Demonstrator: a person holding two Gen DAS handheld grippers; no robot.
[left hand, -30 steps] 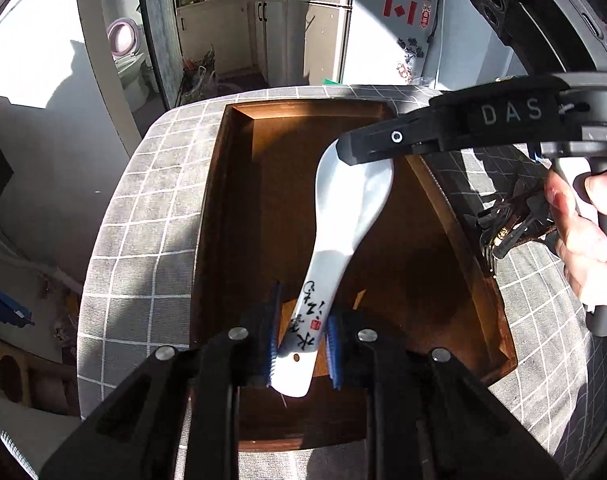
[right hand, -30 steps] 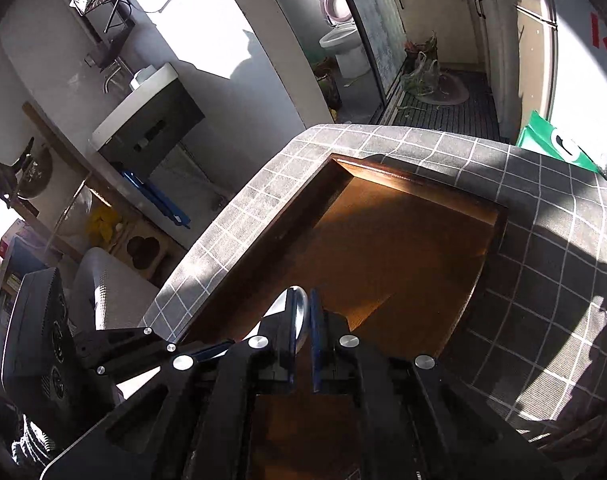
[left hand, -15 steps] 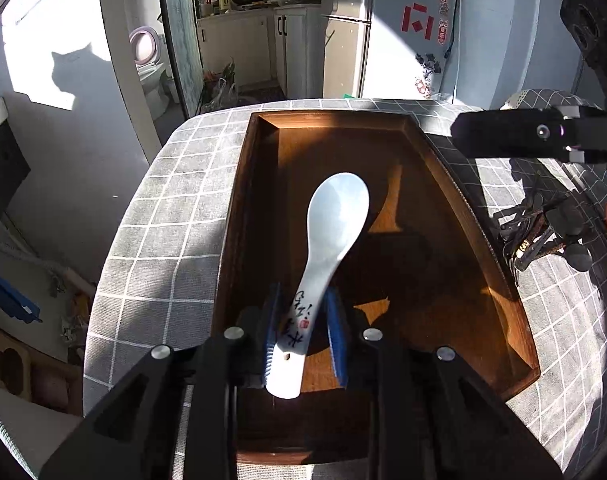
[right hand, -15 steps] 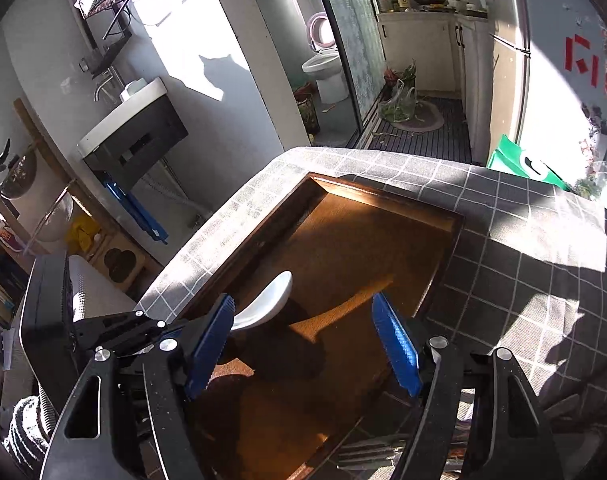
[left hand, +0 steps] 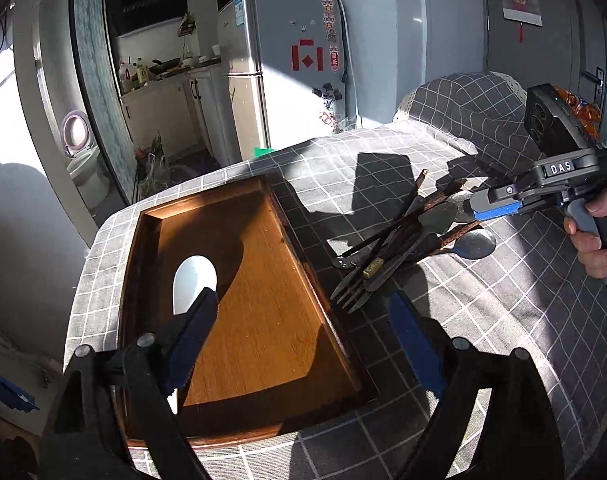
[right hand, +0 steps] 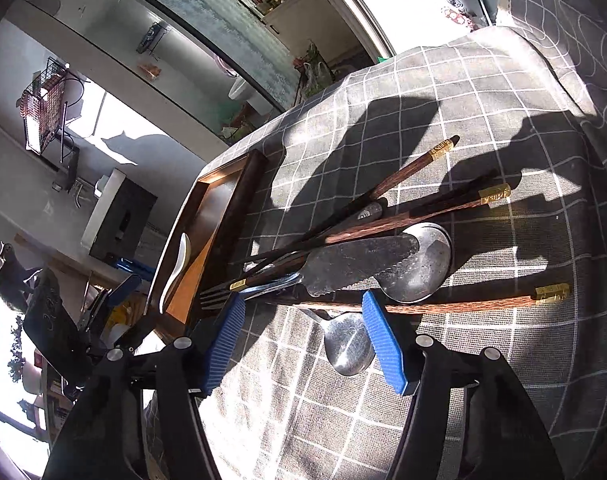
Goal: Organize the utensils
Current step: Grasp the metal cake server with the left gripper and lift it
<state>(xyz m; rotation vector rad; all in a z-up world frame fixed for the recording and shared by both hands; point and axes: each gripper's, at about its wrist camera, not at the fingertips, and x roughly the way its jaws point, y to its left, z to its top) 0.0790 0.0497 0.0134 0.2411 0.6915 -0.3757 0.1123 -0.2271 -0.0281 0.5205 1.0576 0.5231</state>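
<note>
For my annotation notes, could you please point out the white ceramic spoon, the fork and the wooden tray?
white ceramic spoon (left hand: 194, 280): left wrist view, bowl.
fork (right hand: 215, 297): right wrist view, tines.
wooden tray (left hand: 299, 264): left wrist view, right rim.

Table cover: grey checked cloth (left hand: 483, 308), hard sun patches and long shadows
Fridge: silver (left hand: 287, 68), red paper cutouts on door, microwave on top
Kitchen: cream cabinets (left hand: 163, 112), bottles on counter
Bathroom: toilet (left hand: 81, 156) past glass sliding door (left side)
Door: grey (left hand: 543, 60), hanging calendar
Wall: wire rack (right hand: 43, 112)
</note>
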